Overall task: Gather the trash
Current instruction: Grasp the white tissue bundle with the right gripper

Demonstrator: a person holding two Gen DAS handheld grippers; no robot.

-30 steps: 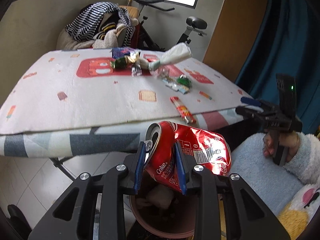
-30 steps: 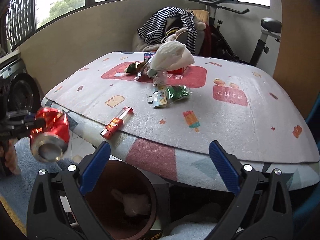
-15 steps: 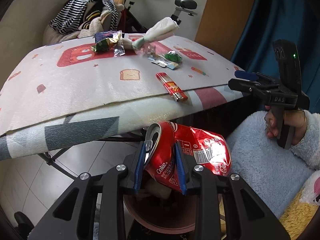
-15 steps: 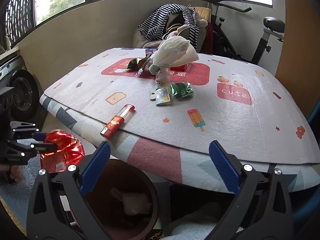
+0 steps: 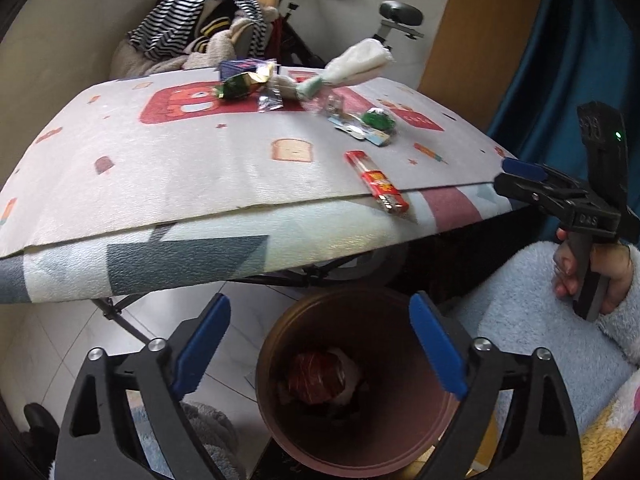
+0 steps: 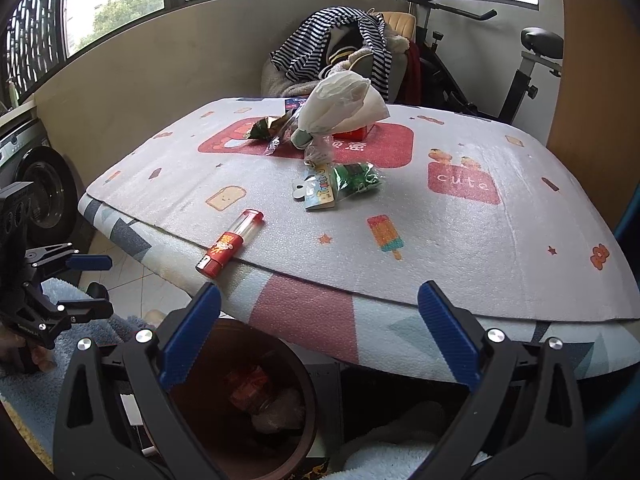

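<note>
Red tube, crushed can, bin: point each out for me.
red tube (image 6: 229, 243), right wrist view, its printed label.
crushed can (image 5: 318, 376), left wrist view, its red side.
bin (image 5: 372, 316), left wrist view, inner wall.

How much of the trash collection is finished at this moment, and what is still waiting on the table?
Done: a crushed red can lies inside the brown bin. In hand: nothing; the left tool is opening above the bin with nothing between its pads, and the right tool is open and empty. Left on the table: a red tube, a white bag and several wrappers.
</note>
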